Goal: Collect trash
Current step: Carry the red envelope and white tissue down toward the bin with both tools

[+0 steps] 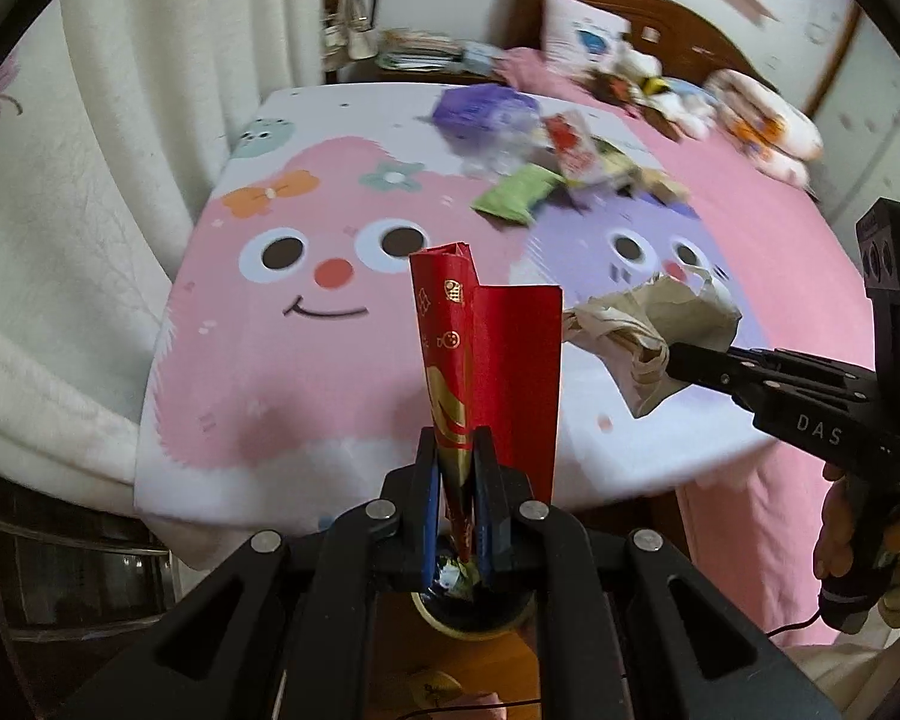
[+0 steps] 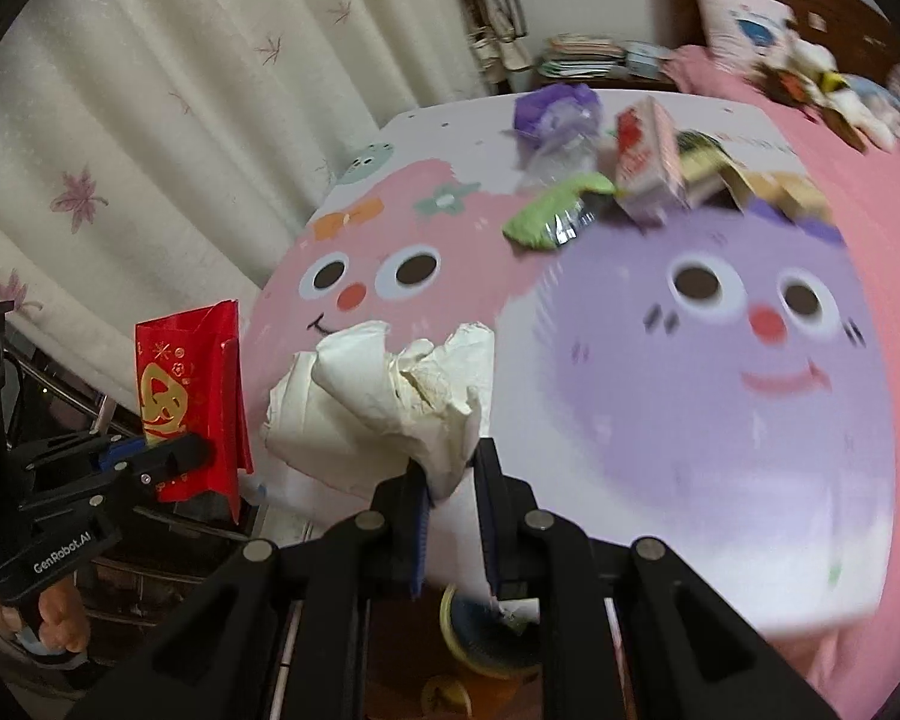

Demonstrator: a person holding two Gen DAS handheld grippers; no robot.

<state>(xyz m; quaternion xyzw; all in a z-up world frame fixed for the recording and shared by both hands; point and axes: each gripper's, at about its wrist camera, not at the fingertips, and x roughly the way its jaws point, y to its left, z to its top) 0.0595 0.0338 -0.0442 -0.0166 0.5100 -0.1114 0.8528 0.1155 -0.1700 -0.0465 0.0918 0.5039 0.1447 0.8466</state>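
Glossy red paper envelope (image 1: 486, 360); crumpled matt tissue (image 2: 390, 402), probably paper; soft cloth bedspread (image 1: 306, 372).

Bed (image 1: 306, 372) w/ trash pile (image 1: 546, 156)

A bed (image 1: 768, 276) in pink cartoon sheets fills the room; cream curtains (image 1: 90, 210) hang left of it, a dark wooden headboard (image 1: 660, 6) behind.
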